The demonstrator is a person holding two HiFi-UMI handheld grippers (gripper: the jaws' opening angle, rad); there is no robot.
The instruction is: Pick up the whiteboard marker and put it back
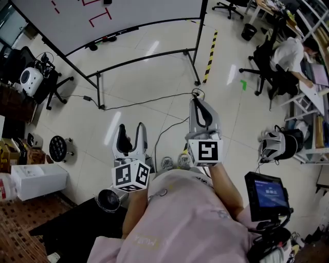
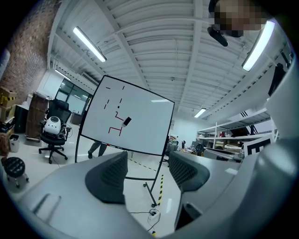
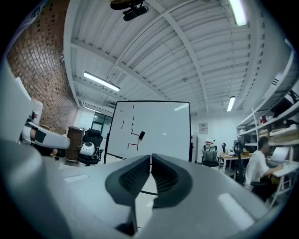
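Pink-shirted torso (image 1: 185, 221) fills the 6 o'clock edge of the head view, arms out front with one gripper in each hand. Tiled floor (image 1: 154, 67) takes up most of the frame. Whiteboard (image 1: 128, 13) on a black rolling stand sits at 11 to 12 o'clock, with red and dark pen strokes on it. Seated person (image 1: 290, 56) at a table, 2 o'clock. Office chair (image 1: 36, 82) carrying a white rounded unit, 10 o'clock. White box (image 1: 38, 181) on the floor at 8 o'clock, with a black stool (image 1: 58, 148) just above it. Lit screen (image 1: 267, 191) on a rig at 4 o'clock. Right gripper (image 1: 200, 107) is just right of centre, pointing toward 12: jaws fully together, pads meeting, nothing held. Left gripper (image 1: 131, 128) is just left of centre and nearer the body: jaws apart, gap empty, and only the whiteboard stand and floor show through it in the left gripper view. Yellow-black hazard strip (image 1: 211, 49) at 1 o'clock by the stand's foot. Black cable (image 1: 149, 101) runs across the floor ahead of both grippers. Small dark oblong (image 3: 141, 135) sticks tilted to the whiteboard face, just above the red bracket stroke and well away from both grippers. Can't tell if it's the whiteboard marker or an eraser.
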